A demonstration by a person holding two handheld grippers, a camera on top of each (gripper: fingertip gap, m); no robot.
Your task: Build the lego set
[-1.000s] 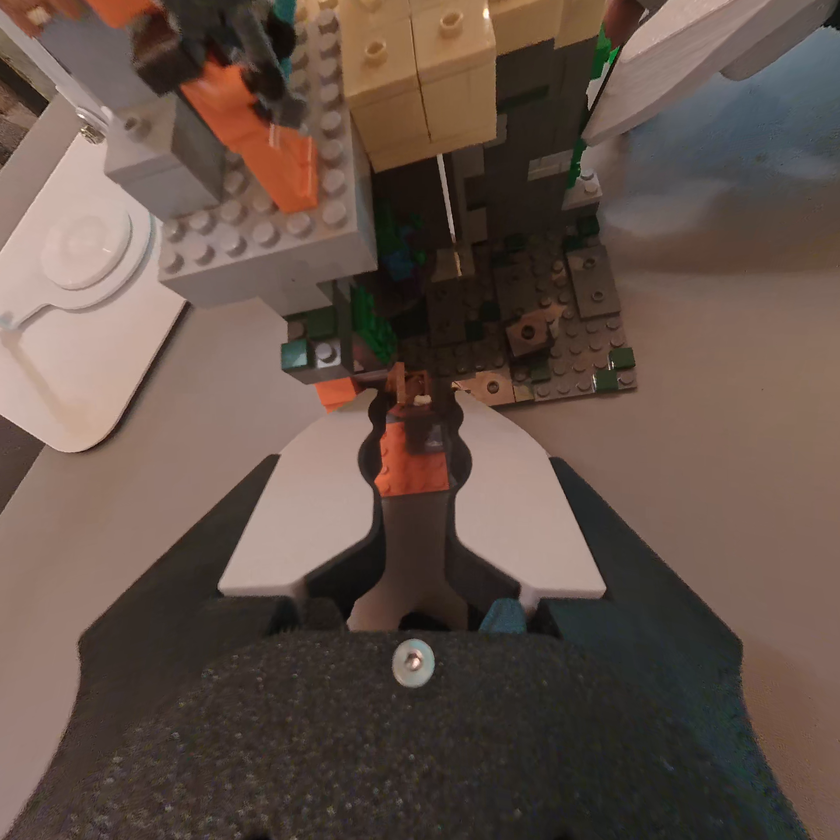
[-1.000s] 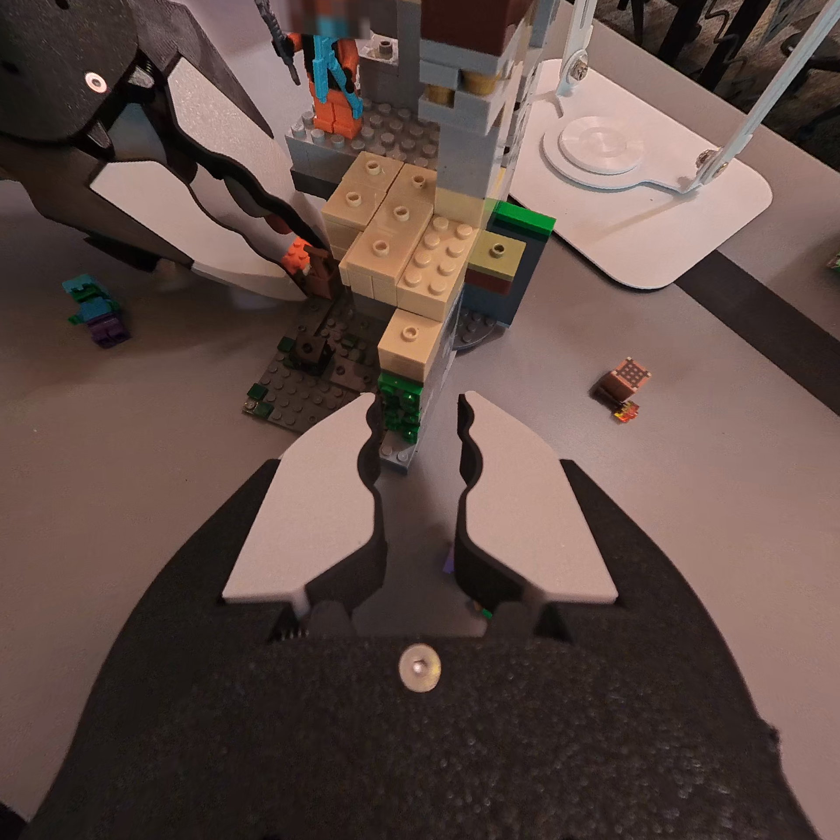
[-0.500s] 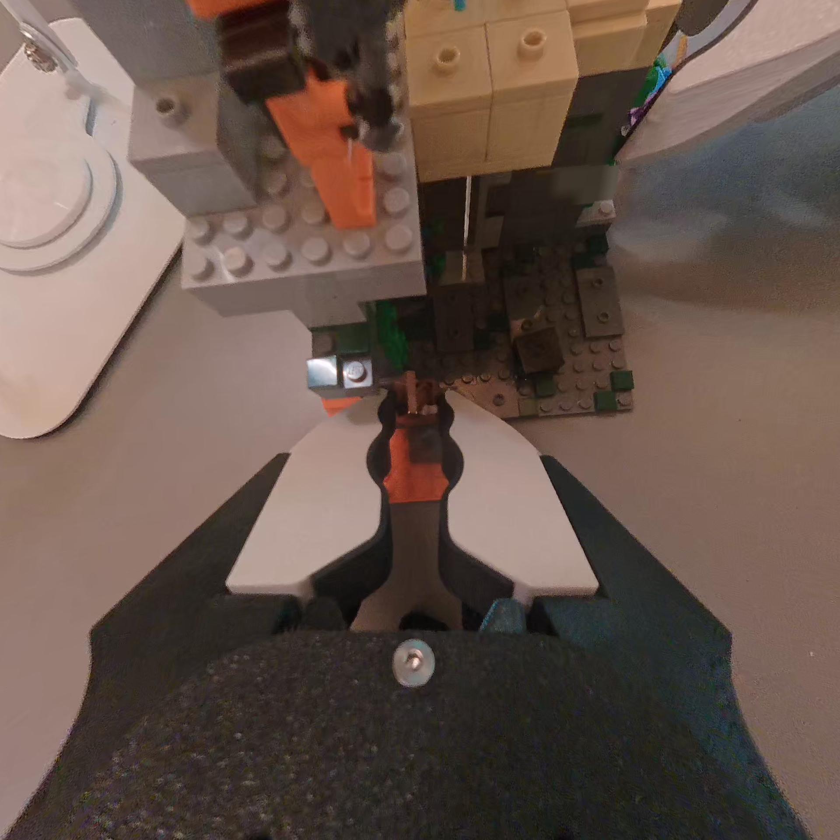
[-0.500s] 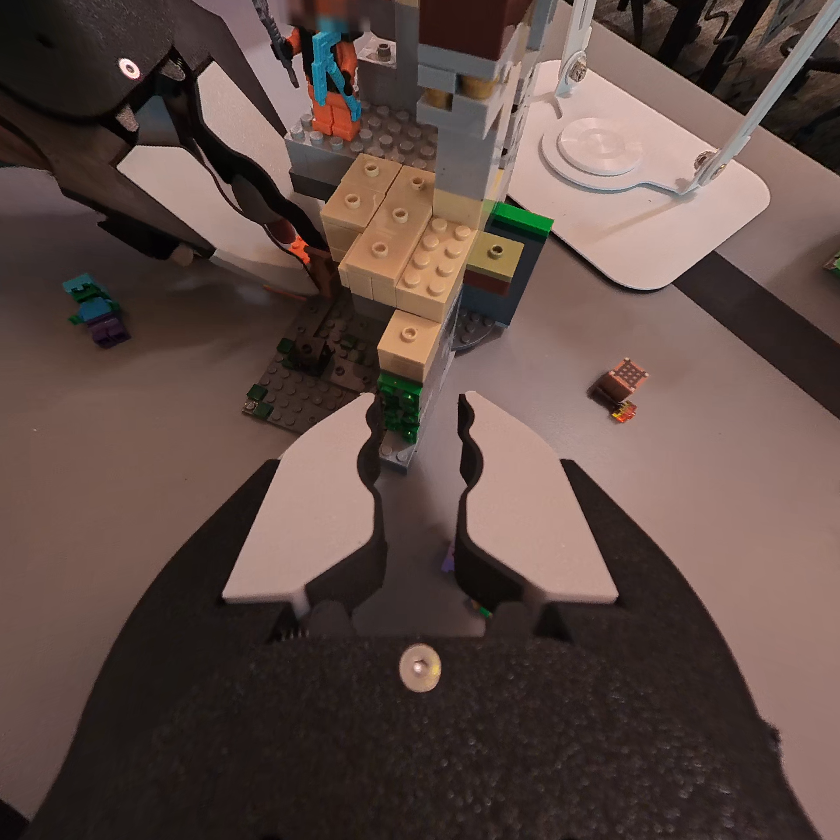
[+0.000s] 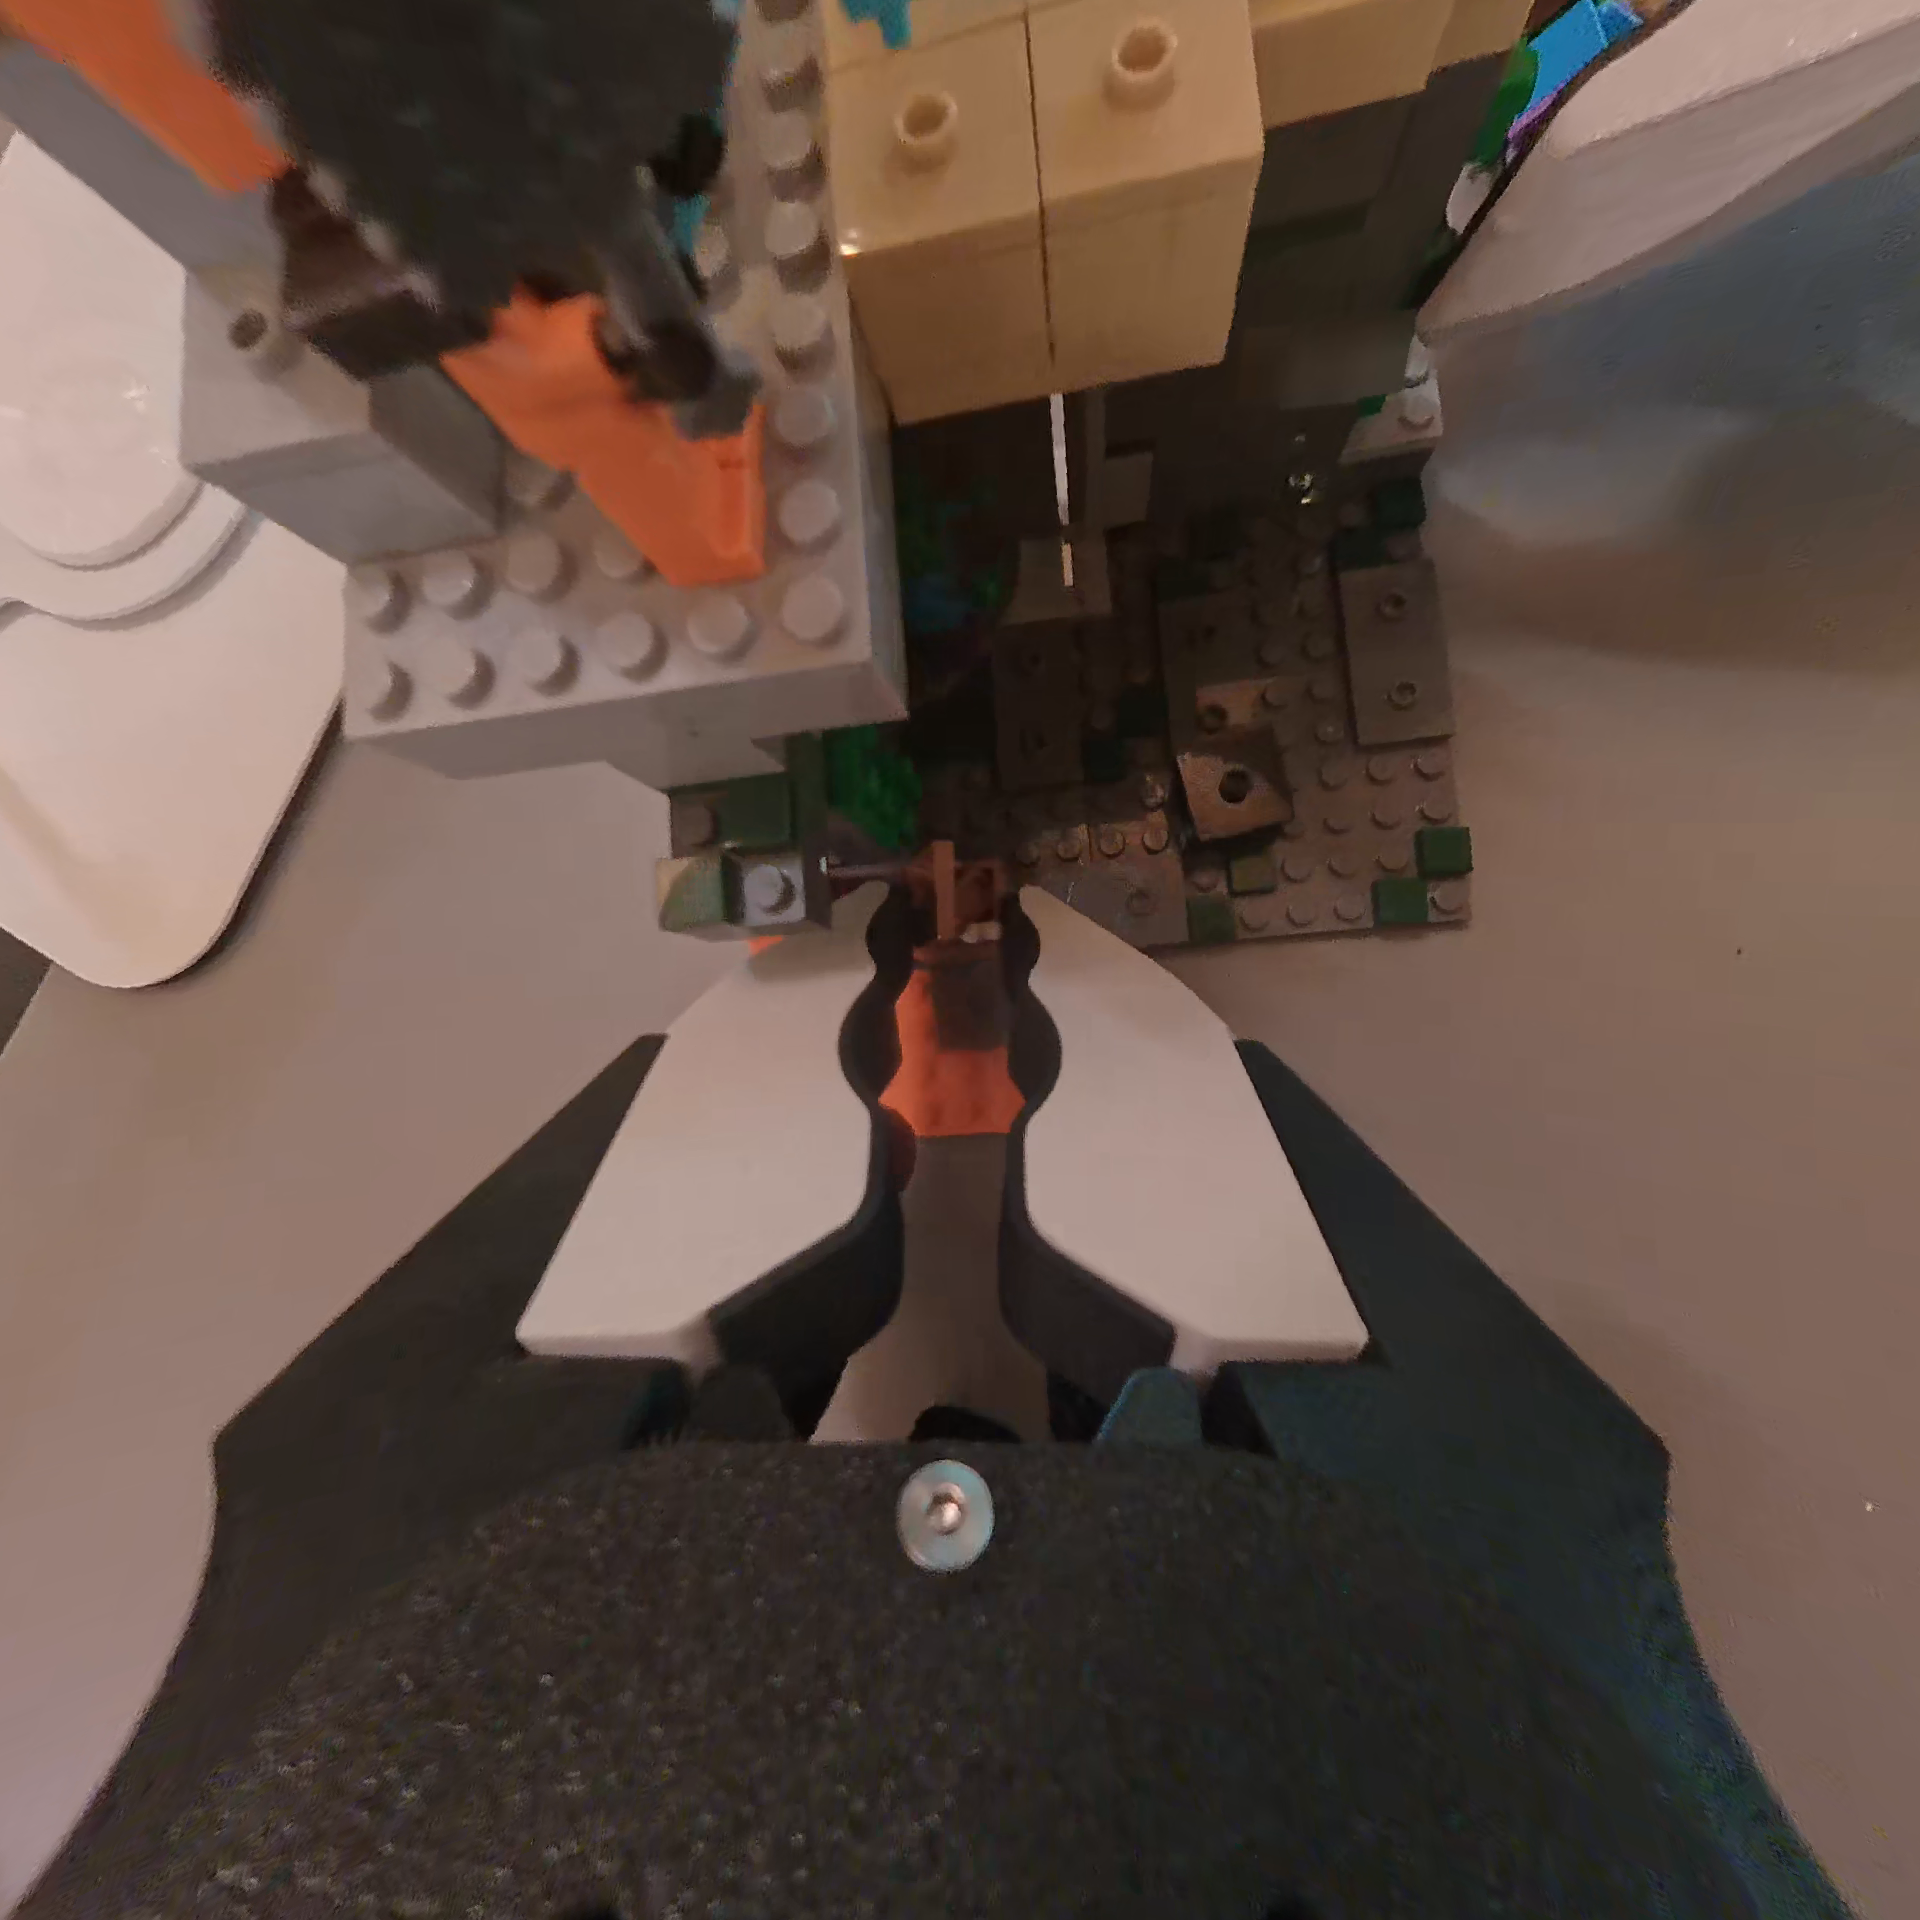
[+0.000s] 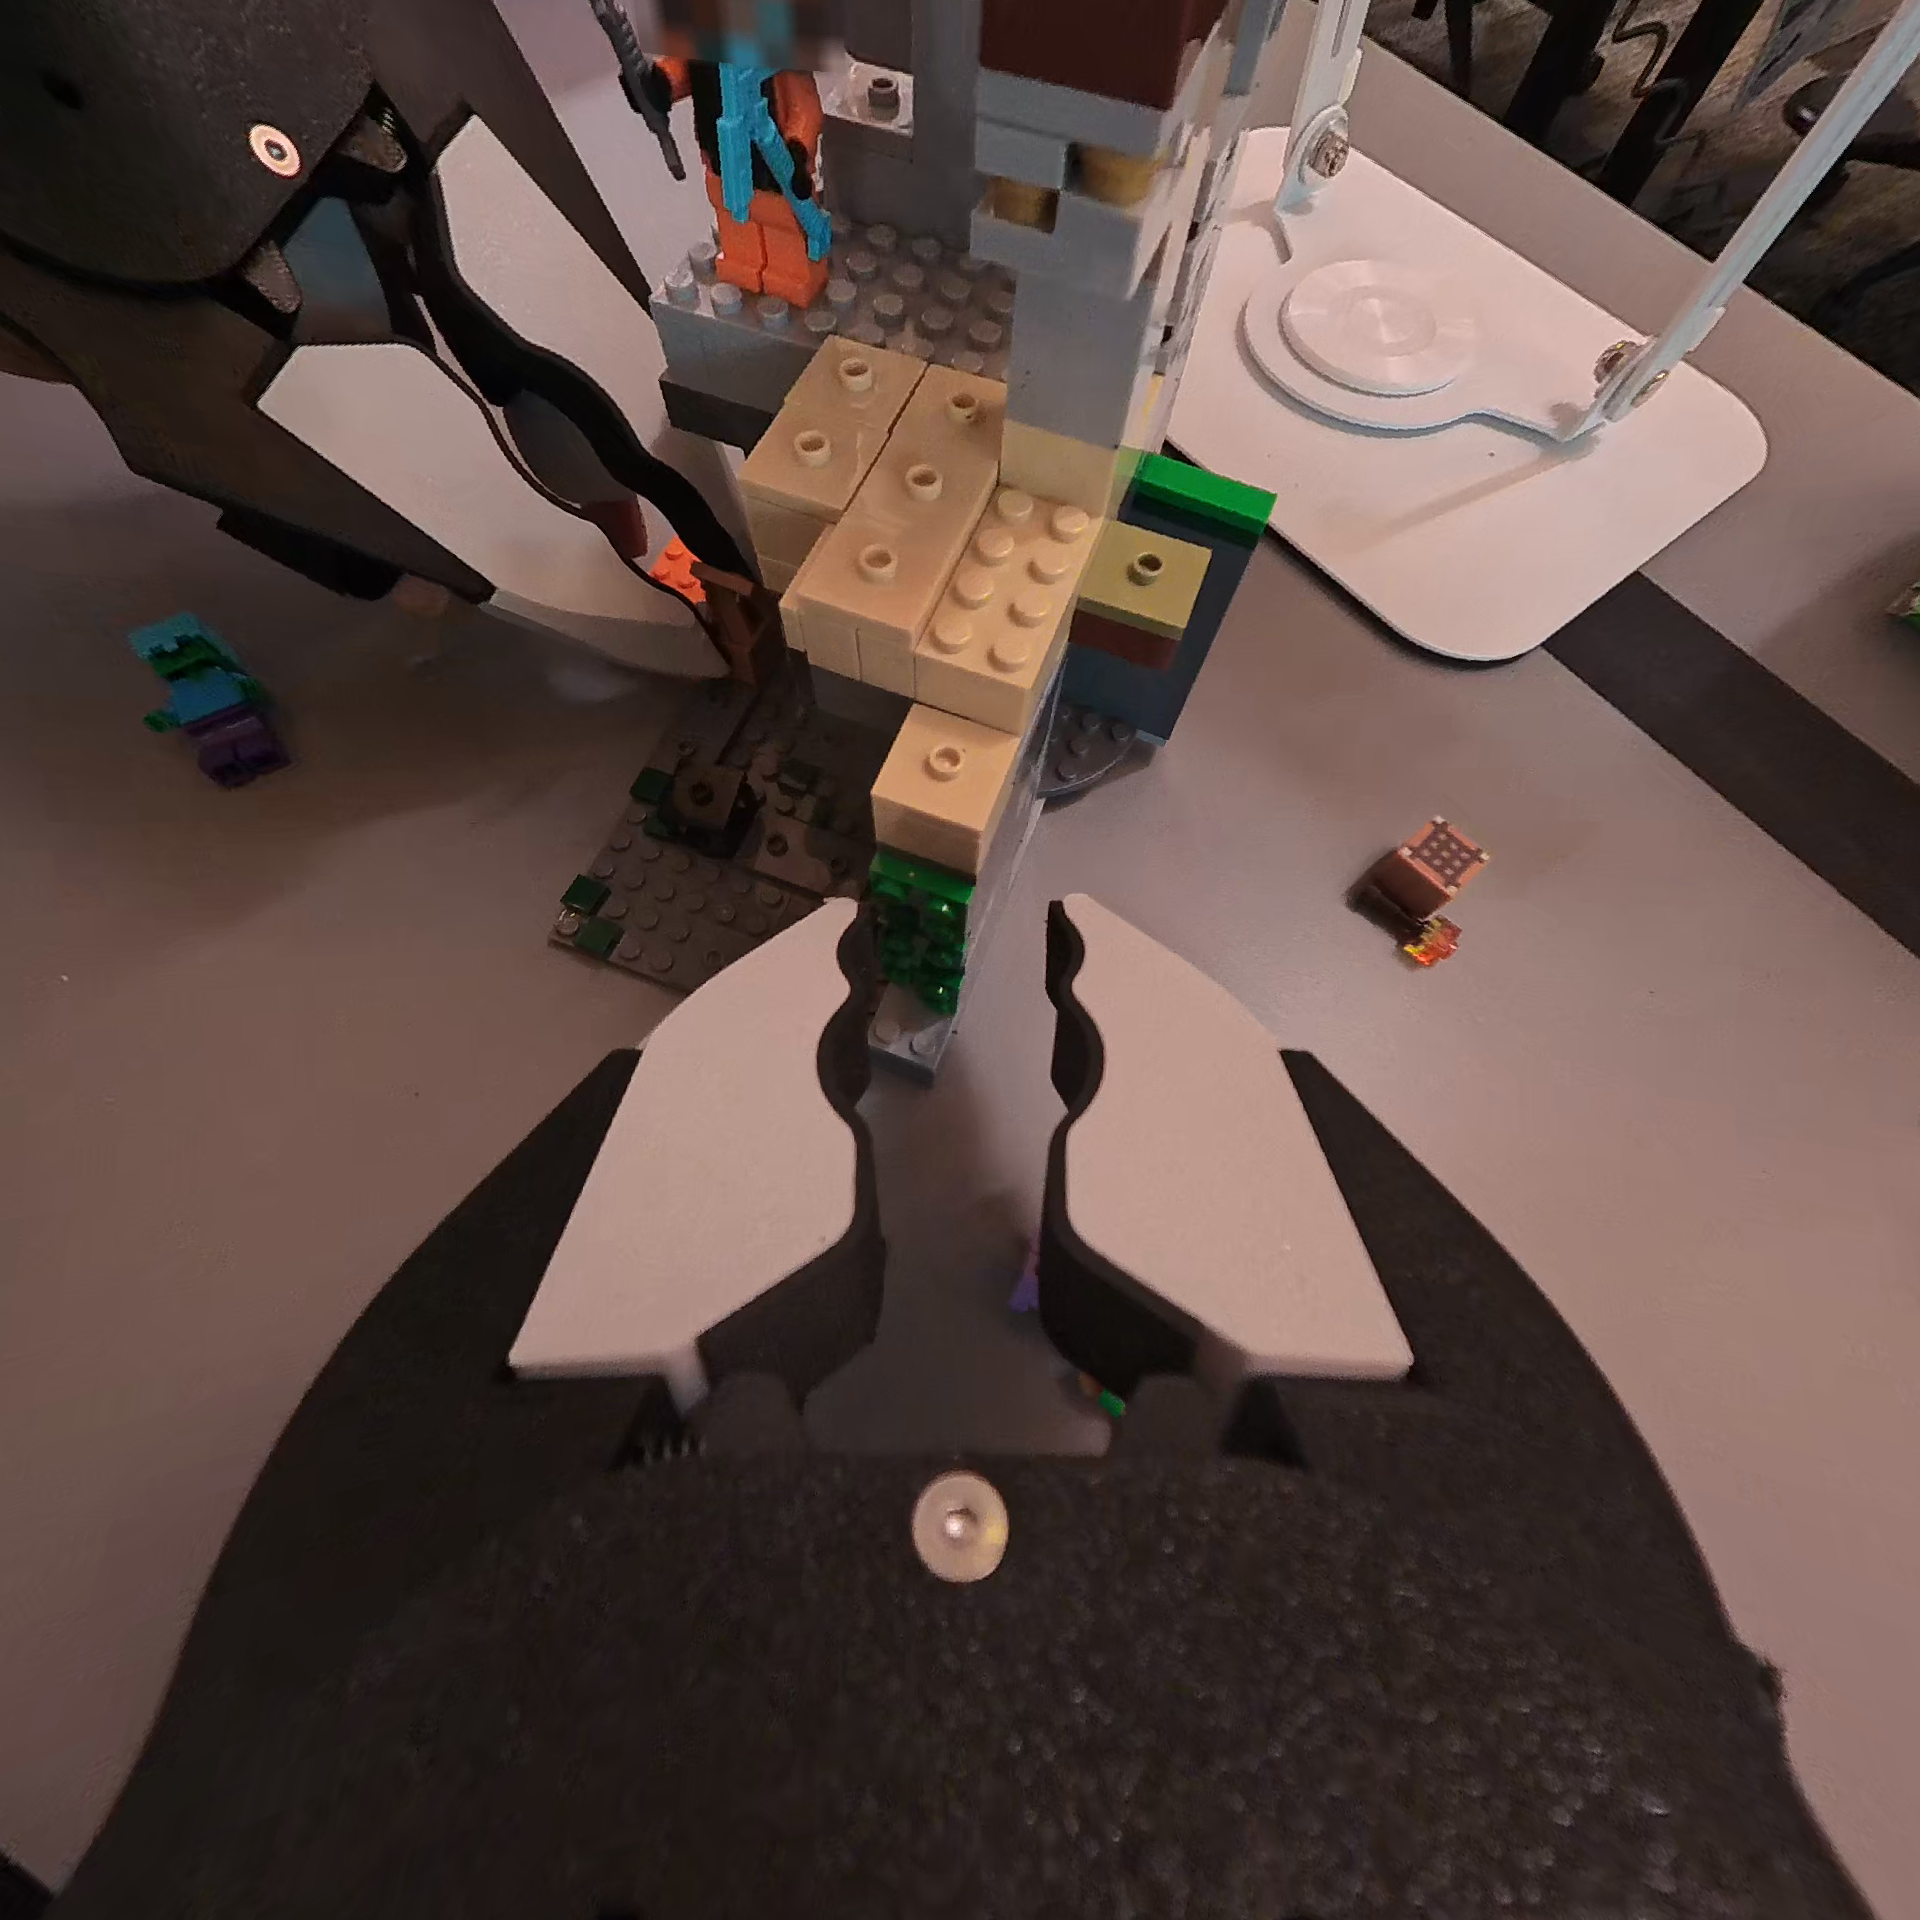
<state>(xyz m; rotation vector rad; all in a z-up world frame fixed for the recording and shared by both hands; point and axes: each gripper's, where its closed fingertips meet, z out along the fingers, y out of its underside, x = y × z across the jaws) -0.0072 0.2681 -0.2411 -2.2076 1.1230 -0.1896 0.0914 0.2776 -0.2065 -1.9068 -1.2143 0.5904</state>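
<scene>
- While clamped on a small orange and brown piece (image 5: 951,1023), left hand-held gripper (image 5: 954,914) poised at the near left corner of the dark base plate (image 5: 1340,831), tips just beside a small grey stud block (image 5: 769,888) at the foot of the lego build (image 6: 935,582).
- Judged to be the fitting step: piece carried in low, not yet seen pressed home; whether already touching the plate, cannot tell.
- Next move likely needs fine lining-up of the piece with the studs, then a straight push down before letting go.
- Right hand-held gripper (image 6: 951,920) spread apart and holding nothing, tips flanking the green leafy column (image 6: 920,930) at the tower's foot; well placed to steady the build.
- Tight room overhead: grey studded ledge (image 5: 623,634) with the orange figure (image 6: 774,187) overhangs the spot, tan blocks (image 6: 935,551) close by.
- Open bench (image 6: 312,1039) behind and to the left for backing out.
- Loose bits well apart: blue-green figure (image 6: 208,691), small brown block (image 6: 1423,873), white stand base (image 6: 1455,416).
</scene>
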